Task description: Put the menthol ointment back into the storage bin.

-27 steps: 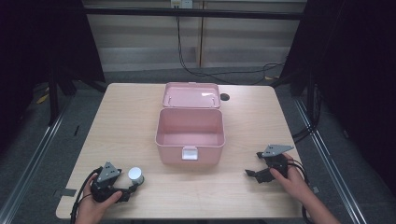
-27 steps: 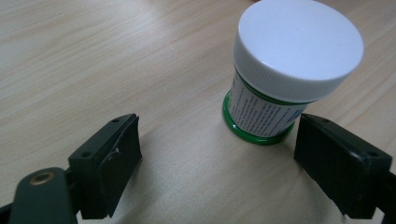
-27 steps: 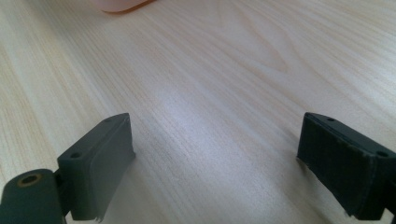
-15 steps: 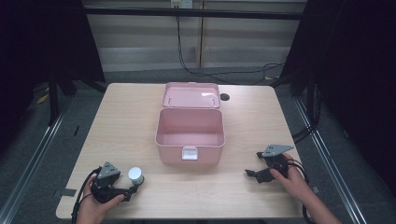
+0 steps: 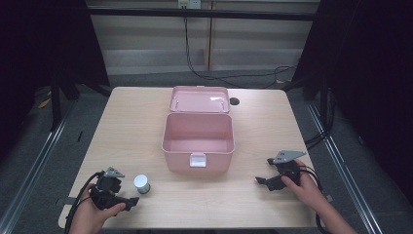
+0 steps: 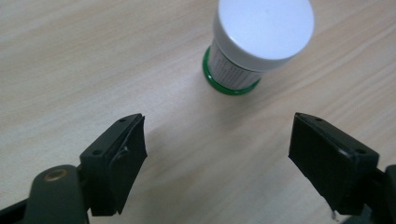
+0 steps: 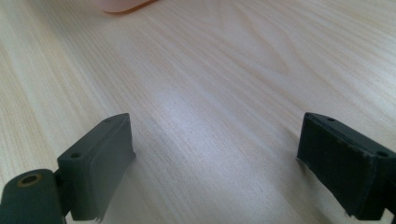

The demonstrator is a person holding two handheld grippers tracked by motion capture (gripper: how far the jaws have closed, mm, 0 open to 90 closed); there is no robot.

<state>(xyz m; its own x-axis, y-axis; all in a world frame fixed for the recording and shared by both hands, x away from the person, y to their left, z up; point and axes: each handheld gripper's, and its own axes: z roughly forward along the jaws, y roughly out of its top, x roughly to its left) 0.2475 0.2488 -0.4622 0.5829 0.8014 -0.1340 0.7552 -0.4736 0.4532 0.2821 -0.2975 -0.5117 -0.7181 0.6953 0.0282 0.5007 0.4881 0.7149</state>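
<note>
Approach step: left gripper (image 6: 217, 154) fingers spread, white-capped jar (image 6: 256, 44) upright on bench just ahead, untouched. Right gripper (image 7: 217, 163) open, idle. Next: advance, straddle jar, close.

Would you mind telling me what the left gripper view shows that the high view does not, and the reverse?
Left gripper view alone: printed text on the jar's label, a green ring at its base, and open jaws with the jar beyond them. High view alone: the open pink box, the right gripper and both hands. Both: the white-capped jar, the wooden table and the left gripper.
</note>
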